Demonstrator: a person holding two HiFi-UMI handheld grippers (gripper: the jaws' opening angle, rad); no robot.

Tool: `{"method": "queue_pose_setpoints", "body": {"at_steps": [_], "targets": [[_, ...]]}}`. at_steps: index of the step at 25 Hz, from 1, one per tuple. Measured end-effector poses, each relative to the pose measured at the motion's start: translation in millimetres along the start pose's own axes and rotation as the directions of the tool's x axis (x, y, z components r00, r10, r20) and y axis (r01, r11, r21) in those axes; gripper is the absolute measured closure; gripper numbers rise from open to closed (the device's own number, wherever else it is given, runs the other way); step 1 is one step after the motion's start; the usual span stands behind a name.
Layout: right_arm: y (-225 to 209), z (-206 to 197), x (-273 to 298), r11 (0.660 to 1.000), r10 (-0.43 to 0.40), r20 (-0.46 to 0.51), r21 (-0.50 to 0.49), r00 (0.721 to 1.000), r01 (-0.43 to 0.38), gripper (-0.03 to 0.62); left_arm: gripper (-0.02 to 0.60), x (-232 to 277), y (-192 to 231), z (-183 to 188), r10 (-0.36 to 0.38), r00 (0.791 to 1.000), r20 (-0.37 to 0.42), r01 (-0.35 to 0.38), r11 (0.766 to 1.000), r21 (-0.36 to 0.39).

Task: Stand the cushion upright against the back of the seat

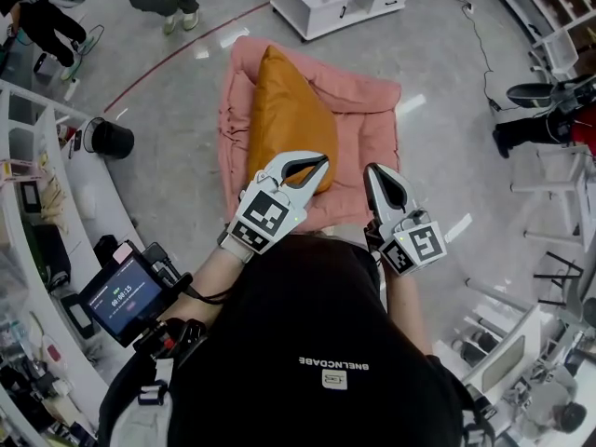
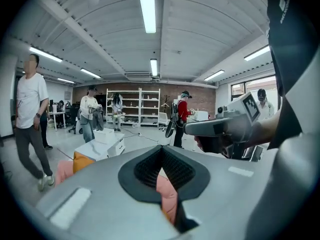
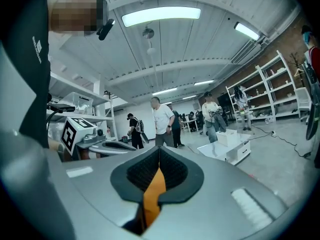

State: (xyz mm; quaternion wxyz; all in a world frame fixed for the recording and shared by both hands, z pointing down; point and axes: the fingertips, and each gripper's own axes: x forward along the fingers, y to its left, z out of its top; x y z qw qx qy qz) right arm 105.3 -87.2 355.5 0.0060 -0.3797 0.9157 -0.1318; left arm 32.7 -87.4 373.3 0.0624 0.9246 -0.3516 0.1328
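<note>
An orange cushion (image 1: 289, 115) rests on the left part of a pink padded seat (image 1: 372, 119) on the floor; its narrow top edge faces the head camera. Both grippers hang close to the person's chest, short of the seat's near edge. My left gripper (image 1: 321, 161) is shut and empty, its tips over the cushion's near corner. My right gripper (image 1: 372, 170) is also shut and empty. In the left gripper view the left gripper (image 2: 161, 146) shows only pink fabric behind its shut jaws, with the cushion (image 2: 82, 161) far left. The right gripper (image 3: 160, 149) shows orange behind its jaws.
A white low cabinet (image 1: 340, 3) stands beyond the seat. A black bucket (image 1: 112, 138) and white shelving (image 1: 37, 203) are on the left, white racks (image 1: 559, 184) on the right. A screen device (image 1: 126, 296) hangs at the person's left side. Other people stand around the room.
</note>
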Motion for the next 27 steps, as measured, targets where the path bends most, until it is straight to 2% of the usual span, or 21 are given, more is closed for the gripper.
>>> {"method": "queue_pose_setpoints", "body": {"at_steps": [8, 14, 27], "targets": [[-7.2, 3.9, 4.1, 1.000, -0.025, -0.003, 0.000, 1.000, 0.025, 0.588, 0.568, -2.4, 4.1, -6.8, 0.013, 1.000, -0.008, -0.013, 1.000, -0.023], [-5.2, -0.3, 10.0, 1.000, -0.013, -0.020, 0.005, 1.000, 0.013, 0.588, 0.566, -2.9, 7.3, -9.7, 0.022, 1.000, -0.019, -0.023, 0.999, -0.025], [0.4, -5.5, 25.3, 1.000, 0.026, -0.045, 0.018, 0.999, -0.025, 0.588, 0.566, -10.7, 21.9, -17.2, 0.068, 0.997, -0.022, -0.070, 0.994, -0.084]]}}
